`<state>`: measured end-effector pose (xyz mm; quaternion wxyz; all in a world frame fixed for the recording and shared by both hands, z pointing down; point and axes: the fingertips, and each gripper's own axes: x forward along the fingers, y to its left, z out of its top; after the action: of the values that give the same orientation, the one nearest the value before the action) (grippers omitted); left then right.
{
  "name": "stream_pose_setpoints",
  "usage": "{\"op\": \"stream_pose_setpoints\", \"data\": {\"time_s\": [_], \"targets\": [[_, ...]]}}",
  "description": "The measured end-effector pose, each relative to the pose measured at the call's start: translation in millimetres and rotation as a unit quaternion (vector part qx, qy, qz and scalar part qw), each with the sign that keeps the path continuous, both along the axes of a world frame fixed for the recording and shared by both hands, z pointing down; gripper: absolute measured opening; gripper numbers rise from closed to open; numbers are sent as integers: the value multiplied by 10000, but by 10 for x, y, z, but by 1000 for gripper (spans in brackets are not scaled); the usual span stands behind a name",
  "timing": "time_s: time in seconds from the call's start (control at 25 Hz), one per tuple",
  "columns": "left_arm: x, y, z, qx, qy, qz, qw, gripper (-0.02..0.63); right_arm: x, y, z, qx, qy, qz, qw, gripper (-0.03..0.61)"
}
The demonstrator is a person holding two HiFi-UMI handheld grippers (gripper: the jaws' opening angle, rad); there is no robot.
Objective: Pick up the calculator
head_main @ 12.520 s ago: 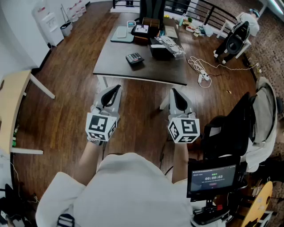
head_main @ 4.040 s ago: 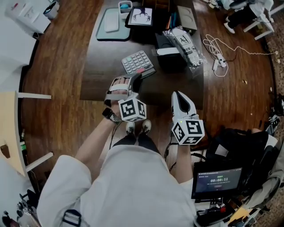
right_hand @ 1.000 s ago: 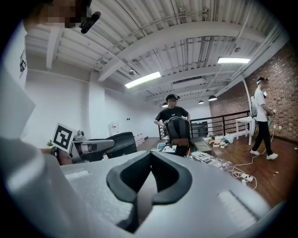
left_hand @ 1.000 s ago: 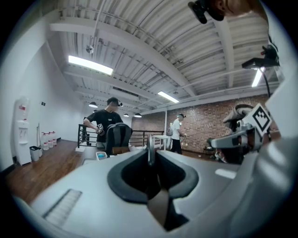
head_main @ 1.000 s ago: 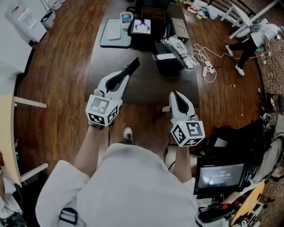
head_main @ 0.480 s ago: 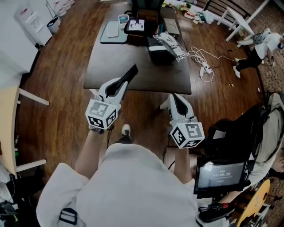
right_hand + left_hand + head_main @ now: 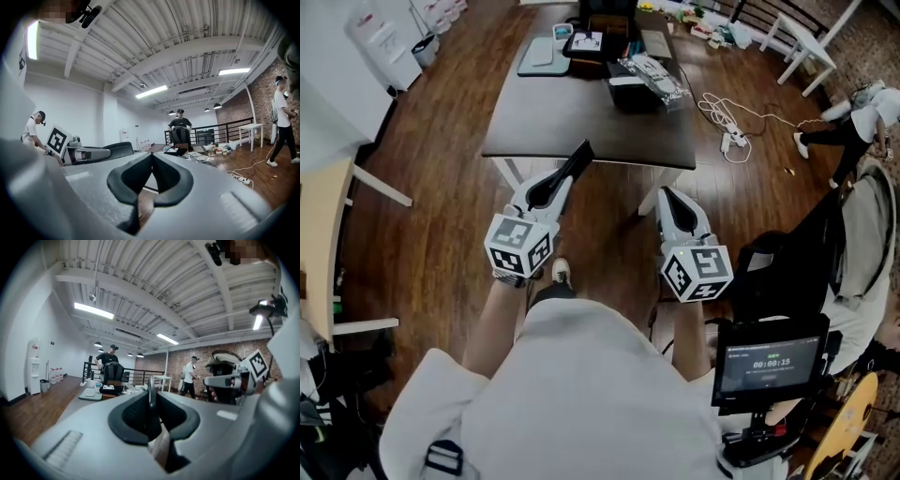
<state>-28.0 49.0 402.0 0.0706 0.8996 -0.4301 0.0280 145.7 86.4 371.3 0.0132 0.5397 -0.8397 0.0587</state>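
Hardwood floor [image 7: 441, 216] near the table [image 7: 581, 122] waits below, so if the left gripper [image 7: 551, 186], pinching the calculator [image 7: 581, 153] edge-on, slips, it probably drops; right gripper [image 7: 670, 199] is closed, empty.

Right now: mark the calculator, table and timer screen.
calculator [image 7: 570, 171], head view, its dark exposed end
table [image 7: 581, 112], head view, bare top
timer screen [image 7: 772, 361], head view, lit display centre

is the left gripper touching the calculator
Touching. The left gripper view shows the calculator edge-on between the jaws of the left gripper, with a pad pressed against each of its faces.
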Motion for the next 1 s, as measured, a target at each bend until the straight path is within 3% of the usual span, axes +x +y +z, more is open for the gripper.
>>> {"op": "stream_pose_setpoints", "data": {"time_s": [0.4,0.72,1.0], "targets": [[-175,303,-198,155,-42,-44,9999,60,-190,181,-161,141,12,-45,9999,2],[-397,413,-281,328,-52,9,9994,60,-563,211,-190,208,130,-181,9995,2],[-436,369,-337,370,-71,133,9992,60,-615,156,-207,210,123,6,9997,2]]}}
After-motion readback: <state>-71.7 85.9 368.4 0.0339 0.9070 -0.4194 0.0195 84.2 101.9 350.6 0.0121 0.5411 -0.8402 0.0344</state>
